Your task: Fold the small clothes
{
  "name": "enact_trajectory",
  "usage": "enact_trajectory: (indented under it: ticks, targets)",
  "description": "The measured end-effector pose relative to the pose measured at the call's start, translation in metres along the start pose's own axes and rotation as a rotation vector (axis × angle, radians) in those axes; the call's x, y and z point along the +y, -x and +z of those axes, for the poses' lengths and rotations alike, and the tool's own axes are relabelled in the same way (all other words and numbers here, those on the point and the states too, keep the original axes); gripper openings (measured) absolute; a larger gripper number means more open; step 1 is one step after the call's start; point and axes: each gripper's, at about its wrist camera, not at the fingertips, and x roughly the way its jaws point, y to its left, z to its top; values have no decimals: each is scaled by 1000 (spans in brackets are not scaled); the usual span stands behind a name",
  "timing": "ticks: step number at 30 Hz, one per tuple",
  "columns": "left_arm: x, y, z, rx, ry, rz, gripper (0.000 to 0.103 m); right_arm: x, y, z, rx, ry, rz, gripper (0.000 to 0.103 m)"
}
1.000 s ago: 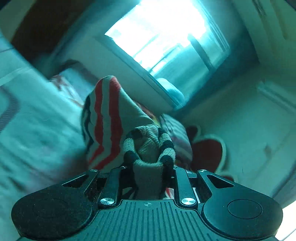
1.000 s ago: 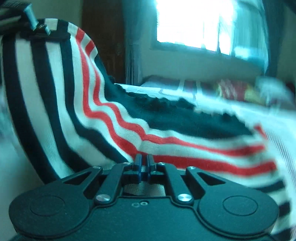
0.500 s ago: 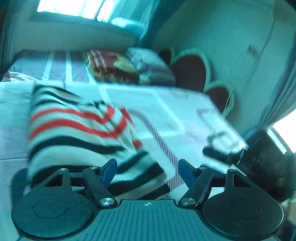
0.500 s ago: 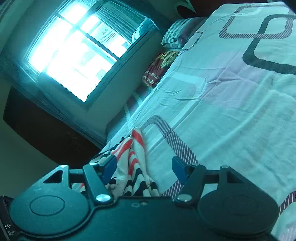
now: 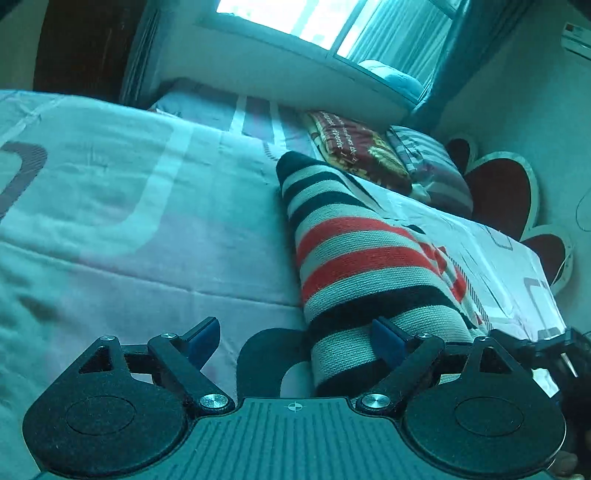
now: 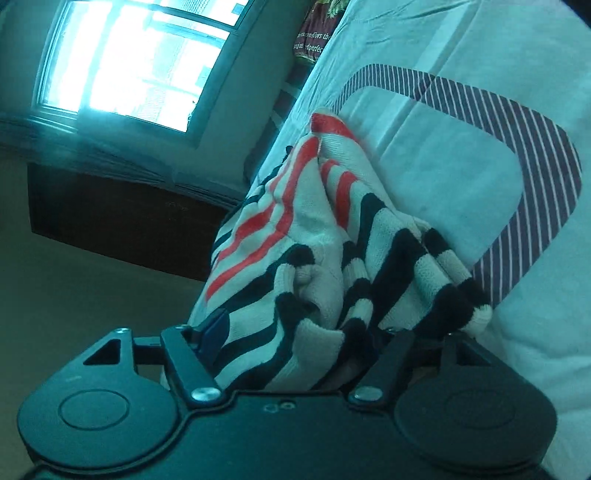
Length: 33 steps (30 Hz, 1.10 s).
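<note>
Your left gripper (image 5: 293, 341) has just opened wide, empty; the red, black and white striped knit garment (image 5: 354, 258) stretches lengthwise away from it across the patterned bedsheet (image 5: 147, 221). Your right gripper (image 6: 299, 334), nearer, has been closing around its bunched end (image 6: 314, 280); whether the pads press yet, you can't tell.

Home bedroom, shown by: a bed (image 5: 129, 206) w/ patterned sheet across frame centre, pillows (image 5: 432, 173) stacked at upper right, a curtained window (image 5: 314, 18) seen at top.
</note>
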Motion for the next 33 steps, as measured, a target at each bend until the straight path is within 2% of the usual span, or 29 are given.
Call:
enact_trajectory:
  ticks: [1, 3, 4, 8, 11, 13, 16, 19, 21, 26, 28, 29, 30, 32, 33]
  targets:
    - [0, -2, -4, -1, 14, -3, 88, 9, -2, -2, -13, 73, -45, 42]
    - [-3, -1, -2, -52, 3, 16, 88, 29, -6, -5, -36, 234, -134, 25]
    - [-6, -2, 5, -70, 5, 11, 88, 40, -7, -8, -47, 318, -163, 21]
    - [-26, -30, 13, -16, -57, 24, 88, 85, -1, -30, -131, 691, -267, 18]
    - [-46, -39, 12, -7, -119, 30, 88, 104, 18, -35, -226, 832, -268, 18]
    - [-55, -45, 10, 28, -143, 31, 88, 93, 24, -30, -254, 795, -291, 18]
    - [-69, -47, 7, 30, -192, 54, 88, 45, 3, -11, -118, 601, -355, 18]
    - [-74, -38, 8, 18, -220, 65, 88, 27, 6, -9, -121, 506, -268, 18]
    - [-72, -33, 8, 11, -209, 53, 88, 27, 7, -6, -129, 483, -244, 19]
    - [-60, -27, 4, -7, -203, 59, 88, 54, 11, -13, -153, 586, -154, 19]
    - [-58, -27, 3, -1, -206, 74, 89, 58, 5, -12, -131, 594, -195, 19]
    - [-59, -27, 3, 4, -219, 79, 89, 52, -3, -9, -112, 580, -242, 19]
    - [-62, -27, 3, 7, -237, 82, 89, 43, -6, -7, -86, 540, -286, 23]
    - [-67, -22, 4, 6, -256, 92, 89, 24, 0, 0, -79, 416, -243, 25]
    - [-69, -16, 4, -5, -268, 95, 89, 22, 8, -1, -92, 379, -220, 31]
